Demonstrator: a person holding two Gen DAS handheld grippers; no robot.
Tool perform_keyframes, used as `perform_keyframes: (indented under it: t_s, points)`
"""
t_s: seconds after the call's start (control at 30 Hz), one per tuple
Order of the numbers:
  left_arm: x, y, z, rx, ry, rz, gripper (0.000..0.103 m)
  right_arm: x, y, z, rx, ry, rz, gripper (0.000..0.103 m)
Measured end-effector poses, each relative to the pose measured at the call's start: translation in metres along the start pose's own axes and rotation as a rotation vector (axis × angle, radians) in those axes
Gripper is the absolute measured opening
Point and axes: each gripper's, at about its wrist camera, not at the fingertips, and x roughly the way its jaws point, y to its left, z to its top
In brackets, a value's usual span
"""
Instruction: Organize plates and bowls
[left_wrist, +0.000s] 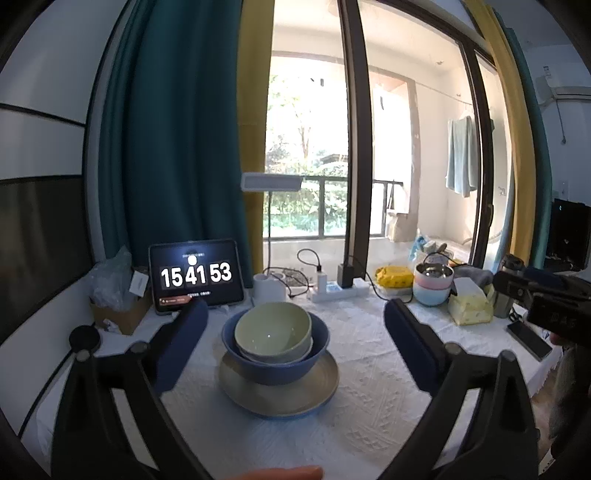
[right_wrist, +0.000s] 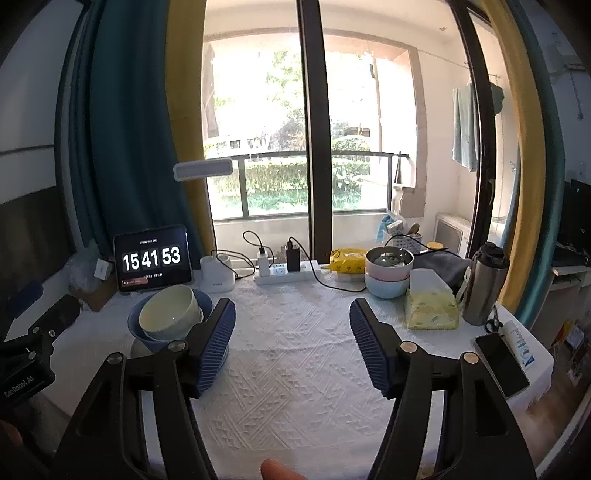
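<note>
A pale green bowl (left_wrist: 271, 328) sits tilted inside a blue bowl (left_wrist: 275, 363), which stands on a grey plate (left_wrist: 280, 397) on the white tablecloth (left_wrist: 369, 387). My left gripper (left_wrist: 295, 310) is open, its blue pads to either side of the stack and clear of it. In the right wrist view my right gripper (right_wrist: 291, 306) is open over bare cloth with nothing between its fingers. There the green bowl (right_wrist: 166, 314) and blue bowl (right_wrist: 140, 332) lie to its left, partly behind the left finger. The right gripper's body (left_wrist: 546, 295) shows at the far right of the left wrist view.
At the back stand a tablet clock (right_wrist: 151, 258), a white cup (right_wrist: 218, 273), a power strip (right_wrist: 284, 273) with cables and stacked pink and light blue bowls (right_wrist: 388, 273). A tissue pack (right_wrist: 430, 306), steel flask (right_wrist: 484, 284) and phone (right_wrist: 502, 363) crowd the right edge.
</note>
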Motion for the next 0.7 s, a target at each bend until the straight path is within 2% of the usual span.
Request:
perform_keyframes:
  t_s: [0.13,0.7]
  points:
    - [-0.0051,-0.0022,0.0002,0.006,-0.031,0.0,0.101,-0.0006,-0.0041,-0.0003,0.004,-0.008,-0.007,0.074]
    - [-0.0063,0.0034,-0.001,-0.015,-0.048,-0.004,0.102,0.0054,-0.0031,-0.0027,0.004,0.001,-0.008,0.076]
